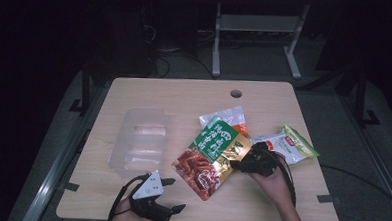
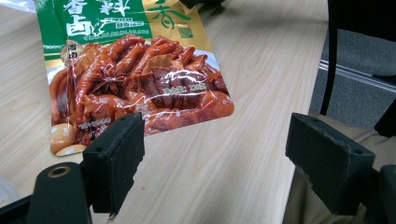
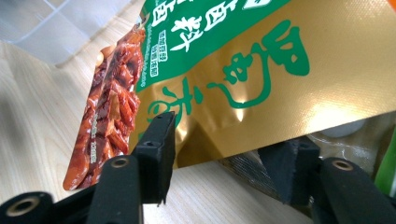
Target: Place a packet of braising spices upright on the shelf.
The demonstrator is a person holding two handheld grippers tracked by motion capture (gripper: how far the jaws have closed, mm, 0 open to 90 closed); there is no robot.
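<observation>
Clear plastic tub (image 1: 141, 138), three snack packets (image 1: 212, 156).

Snack pouch (image 3: 224, 70): top and right side cut off by the right gripper view's edge; lower edge hidden behind black pads; small print illegible.

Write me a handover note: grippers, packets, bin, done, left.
Left gripper: open, holding nothing, low at the near table edge.
Right gripper: jaws straddle the edge of the green-gold pouch; one pad is at the foil, but a firm clamp is not visible yet.
Pouch: mid-table, its right edge lifted, overlapping a clear packet.
Light green packet: flat at the right.
Clear bin: left of the pouch, looks empty.
Done: nothing binned.
Left: probably finish the grip and move the packets into the bin.
</observation>
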